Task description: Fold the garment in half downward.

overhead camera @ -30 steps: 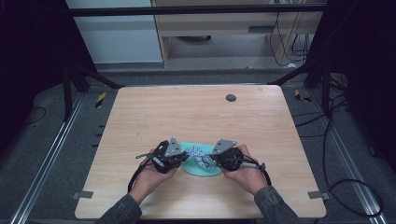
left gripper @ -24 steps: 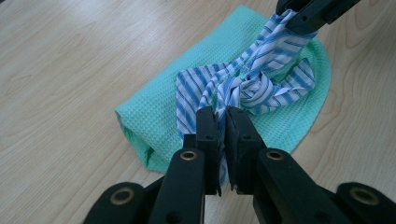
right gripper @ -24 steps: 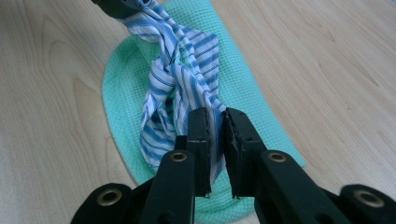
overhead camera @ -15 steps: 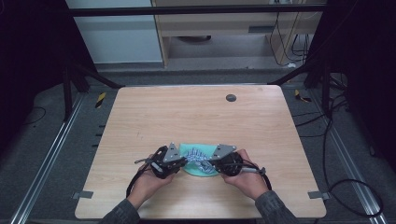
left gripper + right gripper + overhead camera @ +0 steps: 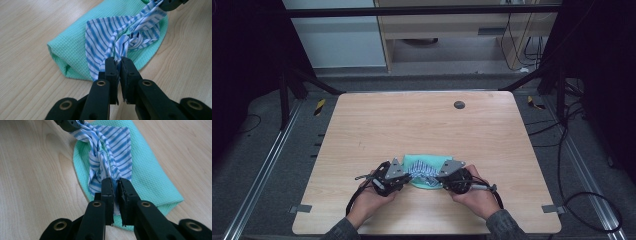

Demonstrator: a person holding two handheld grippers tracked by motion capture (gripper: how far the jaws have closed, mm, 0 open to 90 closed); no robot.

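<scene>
No text, label, brand, number or sign can be read in any of the three views. The striped cloth (image 5: 120,37) bears only blue and white stripes, the green cloth (image 5: 72,50) only a plain waffle weave, and the desk (image 5: 422,125) only wood grain. The yellow-and-black striped markers on the floor at about ten o'clock (image 5: 319,106) and two o'clock (image 5: 533,102) from the desk carry no lettering that can be made out.
</scene>
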